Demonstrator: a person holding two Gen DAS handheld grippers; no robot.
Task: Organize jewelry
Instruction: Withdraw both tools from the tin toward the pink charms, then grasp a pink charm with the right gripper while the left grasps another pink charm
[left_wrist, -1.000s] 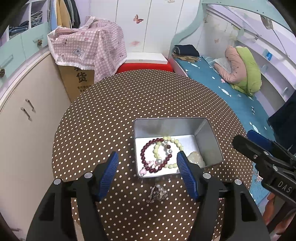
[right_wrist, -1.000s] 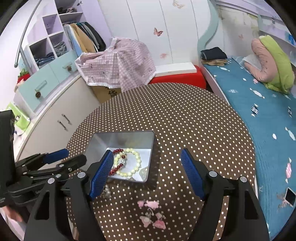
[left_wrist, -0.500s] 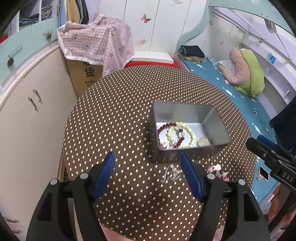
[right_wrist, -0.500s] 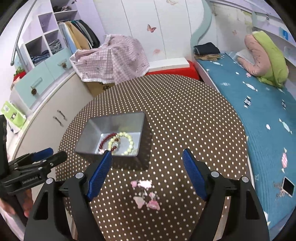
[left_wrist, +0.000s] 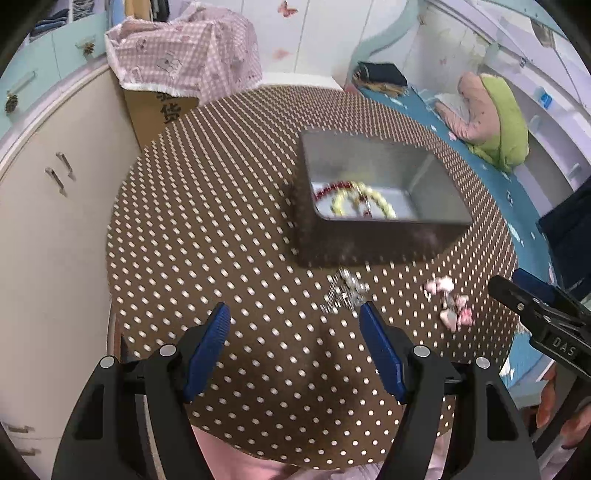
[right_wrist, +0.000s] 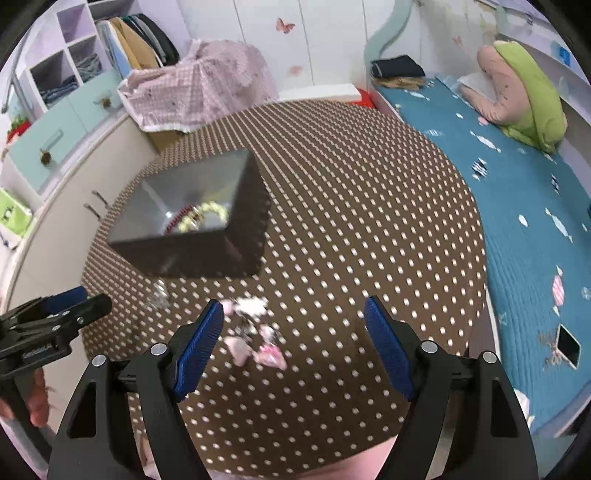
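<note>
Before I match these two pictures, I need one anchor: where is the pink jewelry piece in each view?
Left wrist view: the pink jewelry piece lies lower right on the dotted table, right of the silver trinket.
Right wrist view: the same piece lies low and centre-left, just right of the right gripper's left finger.
Shared landmark: the metal tin, with the piece just in front of it.

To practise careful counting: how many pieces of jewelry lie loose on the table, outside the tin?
2: a silver piece just before the tin, and a pink piece to its right. Others may be hidden.
</note>
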